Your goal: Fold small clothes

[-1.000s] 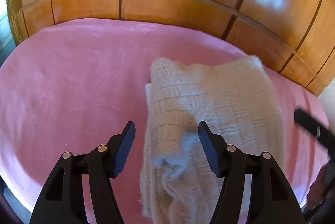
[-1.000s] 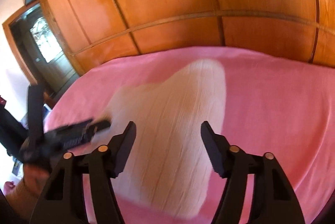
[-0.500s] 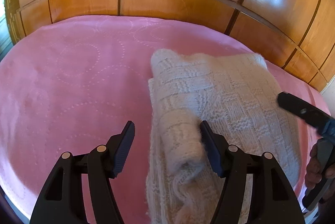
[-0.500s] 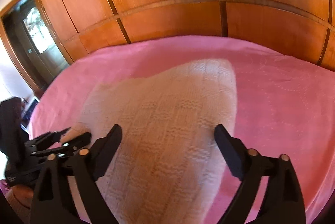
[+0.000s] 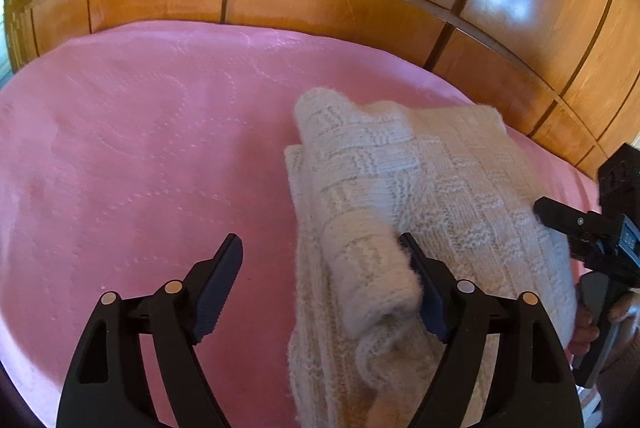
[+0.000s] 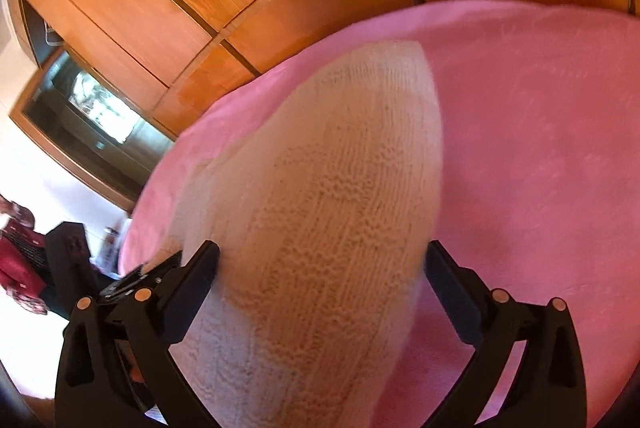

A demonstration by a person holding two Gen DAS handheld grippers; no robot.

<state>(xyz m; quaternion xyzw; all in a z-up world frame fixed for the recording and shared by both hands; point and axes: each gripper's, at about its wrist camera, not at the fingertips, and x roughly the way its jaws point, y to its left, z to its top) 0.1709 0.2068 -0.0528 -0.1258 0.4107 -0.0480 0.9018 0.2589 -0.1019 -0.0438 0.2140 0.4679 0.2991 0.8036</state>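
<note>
Your left claw (image 5: 322, 284) and right claw (image 6: 320, 282) are both opening — nothing clamped, cream knit sweater (image 5: 420, 187) lying folded btwn their fingers, toward the pink bed's (image 5: 140, 147) right edge.

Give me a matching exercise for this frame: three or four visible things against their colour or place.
Things:
1. knitted garment
2. bedspread
3. wardrobe panels
4. left tongs

Descriptions:
A. glossy orange-brown wood, behind the bed
B. cream, folded over on the bed
C. black, jaws apart, rolled cuff against one pad
D. pink, with stitched curls

Pairs: 1-B, 2-D, 3-A, 4-C
</note>
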